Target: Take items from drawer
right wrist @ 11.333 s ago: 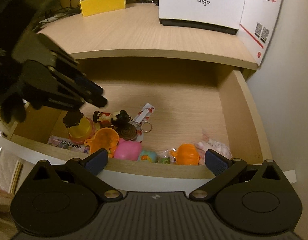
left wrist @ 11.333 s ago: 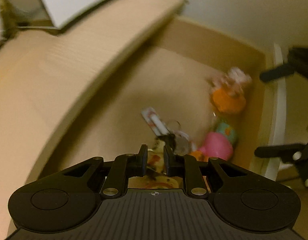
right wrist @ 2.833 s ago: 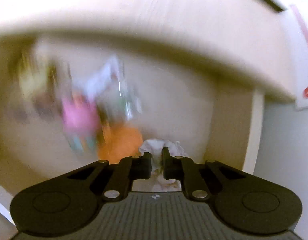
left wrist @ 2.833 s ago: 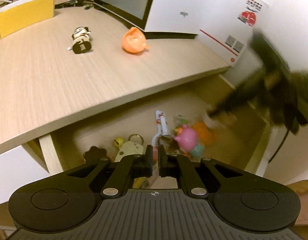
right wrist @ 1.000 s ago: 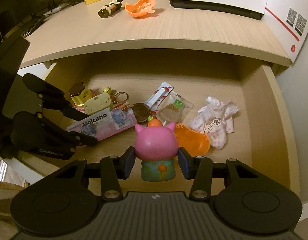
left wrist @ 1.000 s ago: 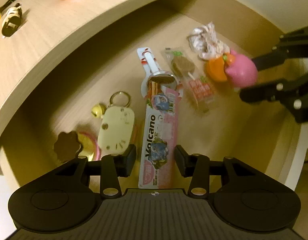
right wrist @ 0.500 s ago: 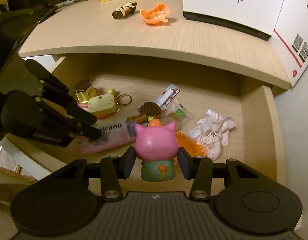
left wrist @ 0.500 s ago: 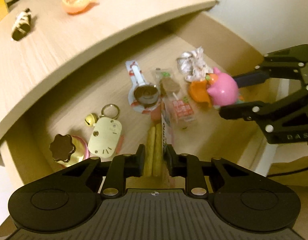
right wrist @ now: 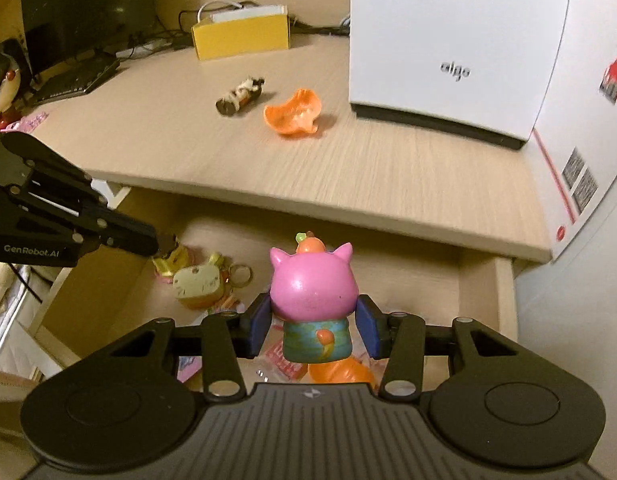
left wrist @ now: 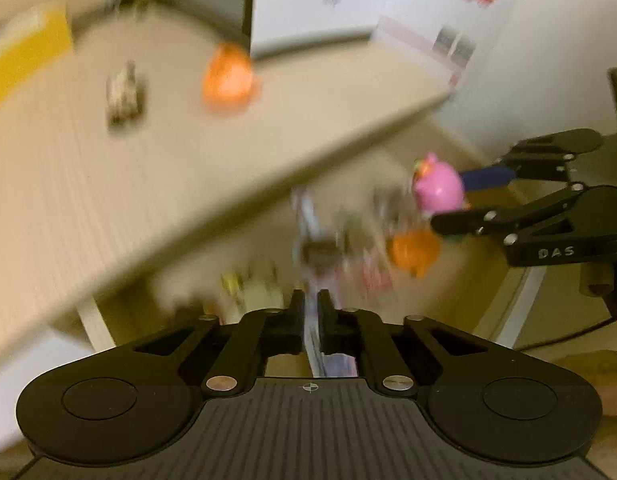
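My right gripper (right wrist: 312, 324) is shut on a pink pig toy (right wrist: 312, 288) with a teal body, which hangs upright above the open drawer (right wrist: 484, 288) in front of the desk edge. The left wrist view is motion-blurred. In it my left gripper (left wrist: 311, 300) is shut on a flat pink packet (left wrist: 336, 360), seen edge-on between the fingers. To its right the right gripper (left wrist: 448, 204) shows with the pig toy (left wrist: 438, 188). The left gripper (right wrist: 144, 238) juts in from the left over the drawer's left end.
In the drawer lie a cream keychain (right wrist: 196, 284), a yellow toy (right wrist: 168, 258), a snack packet (right wrist: 282, 360) and an orange toy (right wrist: 340, 372). On the desk top (right wrist: 388, 172) are an orange toy piece (right wrist: 294, 112), a small figure (right wrist: 240, 96), a white box (right wrist: 456, 48) and a yellow box (right wrist: 240, 34).
Both grippers have risen from the drawer toward the desk top, each with its item. The left one shut on the pink packet about half a second ago and now swings upward fast.
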The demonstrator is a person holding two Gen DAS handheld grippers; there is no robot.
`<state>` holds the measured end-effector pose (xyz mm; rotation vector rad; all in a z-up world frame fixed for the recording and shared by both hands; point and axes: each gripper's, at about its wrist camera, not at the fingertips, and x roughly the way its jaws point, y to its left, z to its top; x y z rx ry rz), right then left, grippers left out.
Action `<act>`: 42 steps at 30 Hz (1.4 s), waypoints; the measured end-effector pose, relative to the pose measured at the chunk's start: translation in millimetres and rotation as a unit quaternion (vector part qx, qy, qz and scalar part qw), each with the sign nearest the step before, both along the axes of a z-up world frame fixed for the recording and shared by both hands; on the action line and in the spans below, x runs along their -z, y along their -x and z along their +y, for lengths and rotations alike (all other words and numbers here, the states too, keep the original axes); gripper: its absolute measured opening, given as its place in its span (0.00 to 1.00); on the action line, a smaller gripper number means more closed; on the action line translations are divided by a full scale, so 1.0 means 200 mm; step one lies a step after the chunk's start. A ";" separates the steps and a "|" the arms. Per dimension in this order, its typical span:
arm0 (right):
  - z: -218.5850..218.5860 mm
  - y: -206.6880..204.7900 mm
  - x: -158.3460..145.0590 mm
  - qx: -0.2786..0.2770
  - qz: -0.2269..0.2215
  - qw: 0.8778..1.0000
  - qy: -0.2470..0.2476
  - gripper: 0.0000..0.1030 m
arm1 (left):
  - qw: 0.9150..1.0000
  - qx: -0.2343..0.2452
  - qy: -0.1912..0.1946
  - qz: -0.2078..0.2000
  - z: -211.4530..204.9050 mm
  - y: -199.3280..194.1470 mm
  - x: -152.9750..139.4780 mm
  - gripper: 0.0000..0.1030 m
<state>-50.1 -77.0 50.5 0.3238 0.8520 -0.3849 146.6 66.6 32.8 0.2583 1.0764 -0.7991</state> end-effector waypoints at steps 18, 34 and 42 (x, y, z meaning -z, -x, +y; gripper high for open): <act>-0.04 -0.09 0.35 0.032 0.058 0.997 -0.042 0.49 | 0.991 -0.030 -0.065 0.112 -0.24 -0.07 0.39 0.20; -0.08 -0.06 0.35 0.078 0.042 0.995 -0.053 0.59 | 0.988 -0.039 -0.030 0.144 -0.36 -0.09 0.46 0.33; -0.18 0.05 0.37 0.168 -0.015 0.980 -0.106 0.58 | 0.991 -0.009 -0.034 0.132 -0.49 -0.06 0.48 0.43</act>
